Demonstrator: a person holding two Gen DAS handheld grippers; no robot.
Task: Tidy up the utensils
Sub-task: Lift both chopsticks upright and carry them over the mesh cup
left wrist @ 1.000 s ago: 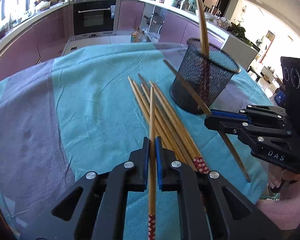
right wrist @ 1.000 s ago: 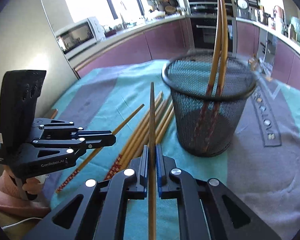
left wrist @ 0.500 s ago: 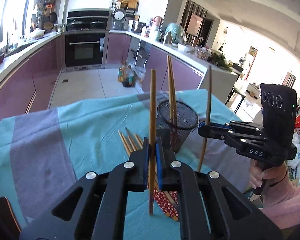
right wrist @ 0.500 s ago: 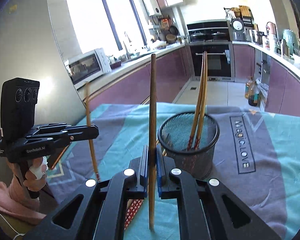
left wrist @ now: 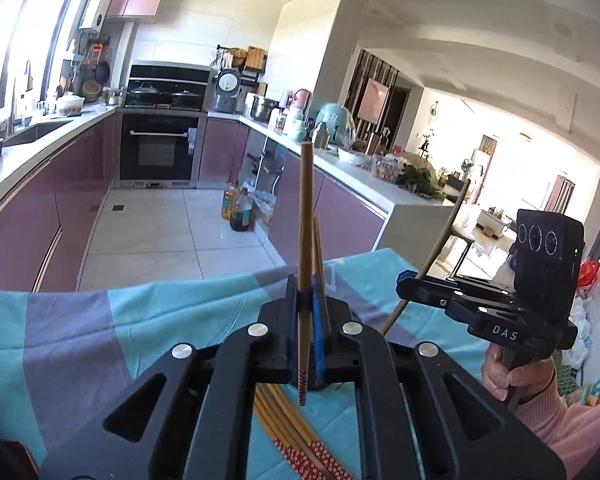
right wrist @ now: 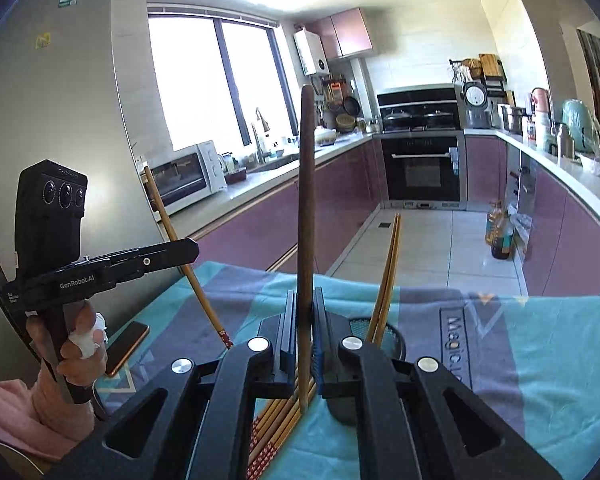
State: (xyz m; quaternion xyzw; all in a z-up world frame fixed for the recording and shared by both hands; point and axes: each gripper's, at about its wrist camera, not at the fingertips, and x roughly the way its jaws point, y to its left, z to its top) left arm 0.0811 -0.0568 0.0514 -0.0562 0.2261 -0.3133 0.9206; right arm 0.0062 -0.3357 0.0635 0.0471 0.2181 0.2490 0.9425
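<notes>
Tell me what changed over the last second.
Both tools rose from the table, each lifting its chopstick from lying flat to nearly upright: the left tool with its chopstick, the right tool with its chopstick. Unchanged: grips shut, two chopsticks in the mesh cup.

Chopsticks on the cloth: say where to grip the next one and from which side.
Probably the mid-shaft of an outer stick in the pile, coming from above with the fingers across its length. The sticks lie flat and packed side by side, so only an edge stick leaves a finger room.
</notes>
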